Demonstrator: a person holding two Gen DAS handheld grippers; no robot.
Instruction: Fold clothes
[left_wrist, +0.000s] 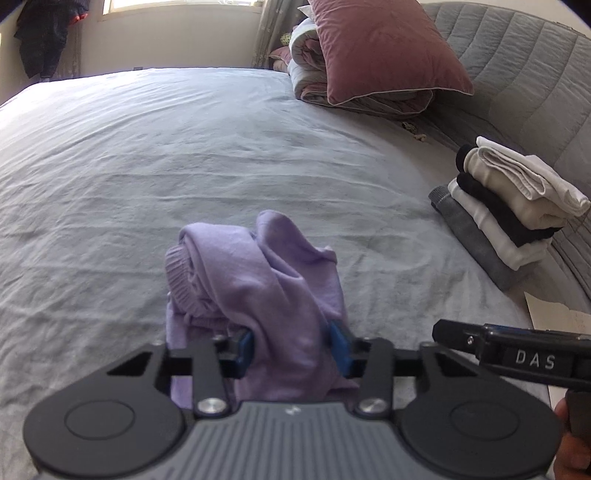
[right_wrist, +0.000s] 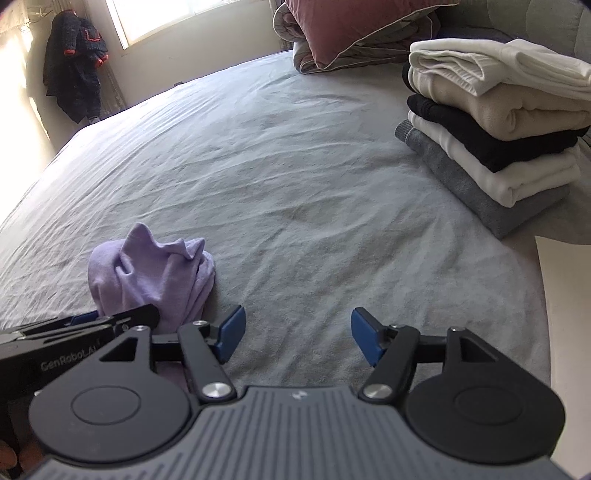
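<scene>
White letters "DAS" stand on the black body of the right claw (left_wrist: 532, 360), seen at the right edge of the left wrist view. Faint pale lettering "GenRobot.AI" stands on the black body of the left claw (right_wrist: 66, 363), at the left edge of the right wrist view.

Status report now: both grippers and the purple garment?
Left gripper shut on purple garment, bunched on bed. Right gripper open, empty. Nothing in the way.

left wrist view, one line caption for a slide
Left gripper pinches a crumpled lilac garment on the bed.
</scene>
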